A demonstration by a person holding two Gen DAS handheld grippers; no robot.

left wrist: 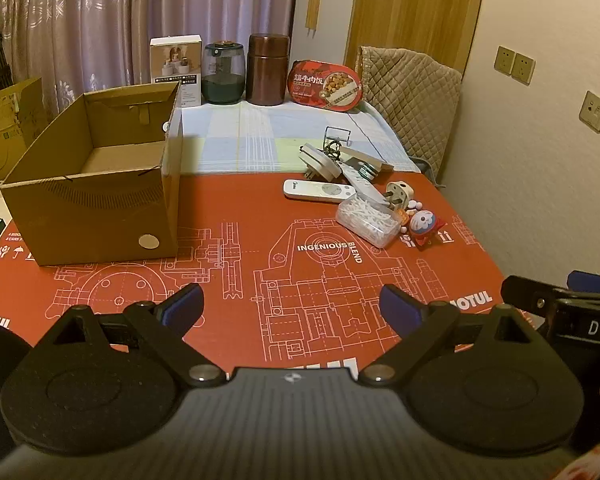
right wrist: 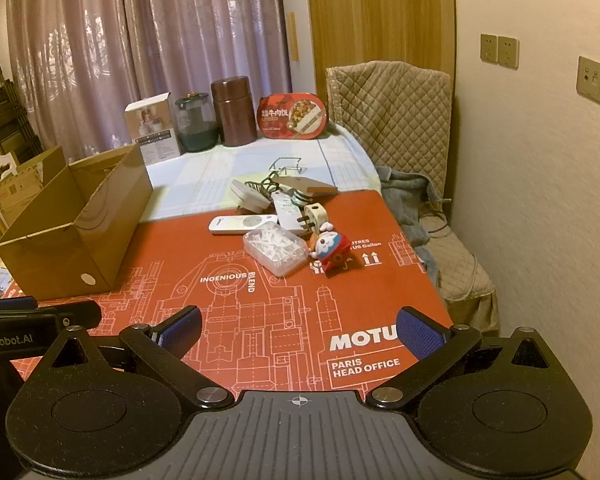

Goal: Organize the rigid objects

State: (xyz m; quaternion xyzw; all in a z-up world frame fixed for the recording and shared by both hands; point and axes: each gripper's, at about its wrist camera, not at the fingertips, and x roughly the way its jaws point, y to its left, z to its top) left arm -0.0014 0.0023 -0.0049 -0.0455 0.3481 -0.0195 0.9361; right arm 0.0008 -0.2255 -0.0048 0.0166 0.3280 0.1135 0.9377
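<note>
**Ana:** Clutter first: why is it all heaped on the far right of the red mat (left wrist: 236, 216)?

**Ben:** I'd guess it is staged as one pile to sort from. The open cardboard box (left wrist: 96, 184) stands well apart on the left with nothing visible inside, so I take it as the destination.

**Ana:** And the grippers?

**Ben:** The left gripper (left wrist: 291, 306) and the right gripper (right wrist: 300, 330) both hang over the near edge of the mat, tilted down toward it, jaws spread wide with nothing between them. Neither touches anything. They sit side by side, each showing at the edge of the other's view.

**Ana:** What lies nearest in the pile?

**Ben:** The clear plastic tub of small white pieces (right wrist: 275, 251), with the red and white cartoon figure (right wrist: 332, 249) just beside it on the right. Behind the tub lies the white remote (right wrist: 242, 224).

**Ana:** Which way does the remote run?

**Ben:** Its long axis runs roughly across the mat, left to right, lying flat with the buttons up. A second, slimmer white remote (right wrist: 286, 212) angles away from the grippers, resting on the first. A white plug (right wrist: 316, 216) lies beside it, prongs toward the remotes.

**Ana:** So the grip?

**Ben:** Probably across the remote's narrow width, approaching from the near side.
</note>
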